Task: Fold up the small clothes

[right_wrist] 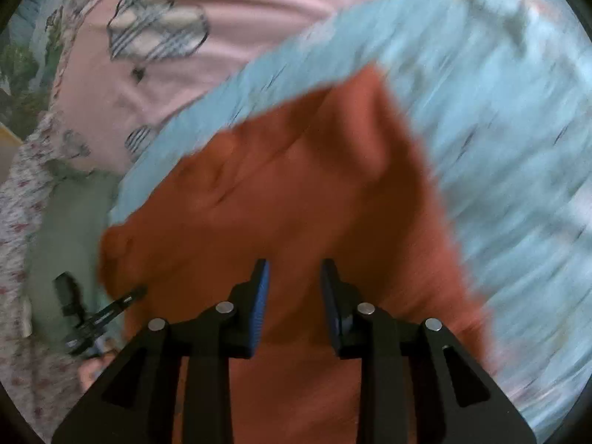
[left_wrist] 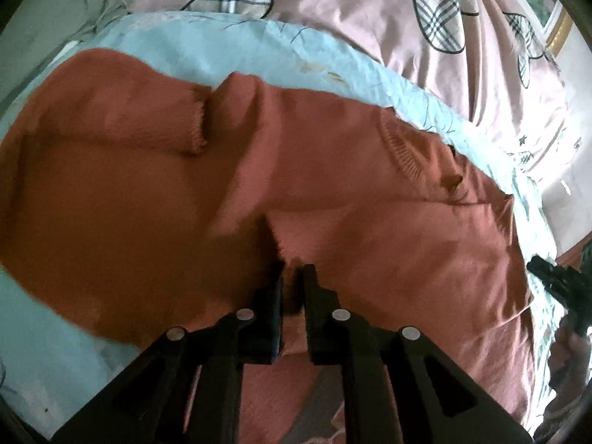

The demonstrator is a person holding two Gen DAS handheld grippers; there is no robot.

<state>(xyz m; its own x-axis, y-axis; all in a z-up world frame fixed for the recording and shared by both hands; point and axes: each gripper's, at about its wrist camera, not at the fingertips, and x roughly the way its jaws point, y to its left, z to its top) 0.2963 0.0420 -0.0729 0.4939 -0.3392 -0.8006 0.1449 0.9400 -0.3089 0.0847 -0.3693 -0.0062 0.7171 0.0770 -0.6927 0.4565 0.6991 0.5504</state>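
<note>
My left tongs (left_wrist: 293, 272) stand nearly together, a slim gap between the tips, and a cuffed edge of the rust-red sweater (left_wrist: 155, 199) sits right at that gap; whether the pads press it I cannot tell. My right tongs (right_wrist: 294, 270) stand apart with nothing between the blue pads (right_wrist: 259, 303), hovering over the same sweater (right_wrist: 281, 185); that view is blurred. The sweater lies spread on a pale blue sheet (left_wrist: 229, 48), its long axis running across the left view, ribbed neck end toward the right, one sleeve folded over the body. Bare blue sheet borders it on the far side and at the left. Beyond lies a pink quilt (left_wrist: 333, 7) with plaid patches.
</note>
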